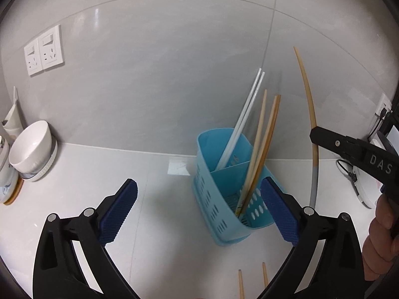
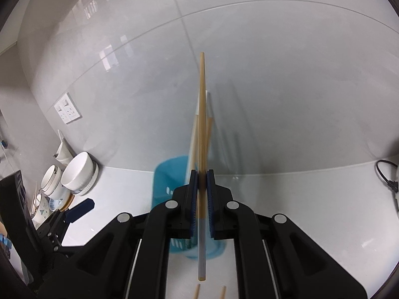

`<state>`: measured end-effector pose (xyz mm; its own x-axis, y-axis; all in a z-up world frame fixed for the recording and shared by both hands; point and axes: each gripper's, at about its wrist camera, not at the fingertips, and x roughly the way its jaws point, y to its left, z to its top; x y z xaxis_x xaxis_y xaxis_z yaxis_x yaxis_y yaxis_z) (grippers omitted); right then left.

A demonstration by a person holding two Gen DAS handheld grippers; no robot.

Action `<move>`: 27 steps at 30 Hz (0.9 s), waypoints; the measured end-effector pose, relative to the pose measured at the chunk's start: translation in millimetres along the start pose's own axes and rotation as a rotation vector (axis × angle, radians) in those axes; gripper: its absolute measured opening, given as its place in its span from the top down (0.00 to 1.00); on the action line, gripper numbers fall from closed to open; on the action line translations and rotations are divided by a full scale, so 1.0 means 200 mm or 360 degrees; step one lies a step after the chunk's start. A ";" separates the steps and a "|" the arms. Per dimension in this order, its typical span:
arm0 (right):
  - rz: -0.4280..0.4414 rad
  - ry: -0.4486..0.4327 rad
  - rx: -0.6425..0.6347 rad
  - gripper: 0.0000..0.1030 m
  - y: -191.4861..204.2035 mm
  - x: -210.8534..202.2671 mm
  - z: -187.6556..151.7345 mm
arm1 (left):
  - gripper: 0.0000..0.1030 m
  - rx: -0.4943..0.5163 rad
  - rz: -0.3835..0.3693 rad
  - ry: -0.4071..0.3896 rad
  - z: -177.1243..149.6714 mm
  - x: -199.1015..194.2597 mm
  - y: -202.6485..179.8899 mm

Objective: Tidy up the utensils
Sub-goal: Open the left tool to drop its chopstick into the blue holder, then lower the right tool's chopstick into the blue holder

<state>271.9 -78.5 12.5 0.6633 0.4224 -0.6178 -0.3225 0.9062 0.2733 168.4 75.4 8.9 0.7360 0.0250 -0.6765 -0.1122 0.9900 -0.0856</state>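
Left hand-held gripper (image 1: 199,209): jaws spread wide, nothing between the blue pads (image 1: 119,211), hanging above the white bench (image 1: 82,174) just near of the blue basket (image 1: 219,194). The basket stands on the bench close to the tiled wall (image 1: 149,62) and has a divider across it. Far compartment: a pair of white chopsticks (image 1: 245,114) leaning up and to the right. Near compartment: three wooden chopsticks (image 1: 264,144) leaning the same way, lower ends on the perforated floor. Right hand-held gripper (image 2: 202,182): jaws pressed together on a single wooden chopstick (image 2: 202,129), pinched at its lower part. The stick stands nearly upright, thin end up, with a grey ribbed band near the thick end, which hangs below the pads. From the left wrist view this chopstick is to the right of the basket, apart from it and raised off the bench; from the right wrist view the basket sits directly behind it, blurred. A hand (image 1: 381,236) shows at the right edge of the left wrist view, on that gripper's handle. Two more wooden sticks (image 1: 251,281) lie on the bench at the near edge, only their tips in frame. Far left of bench: white bowls (image 1: 31,149) stacked on their sides against the wall. Two wall sockets (image 1: 43,52) above them. A black cable (image 2: 386,174) lies at the far right.
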 end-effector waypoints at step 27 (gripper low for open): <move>0.0045 -0.0196 -0.0059 0.94 0.15 0.16 -0.02 | 0.06 -0.0114 0.0074 0.0106 -0.03 0.07 0.22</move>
<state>280.6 -38.9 -2.3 0.7308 0.4487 -0.5145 -0.3652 0.8937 0.2606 170.0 119.2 -9.1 0.6830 0.0590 -0.7280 -0.1943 0.9755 -0.1033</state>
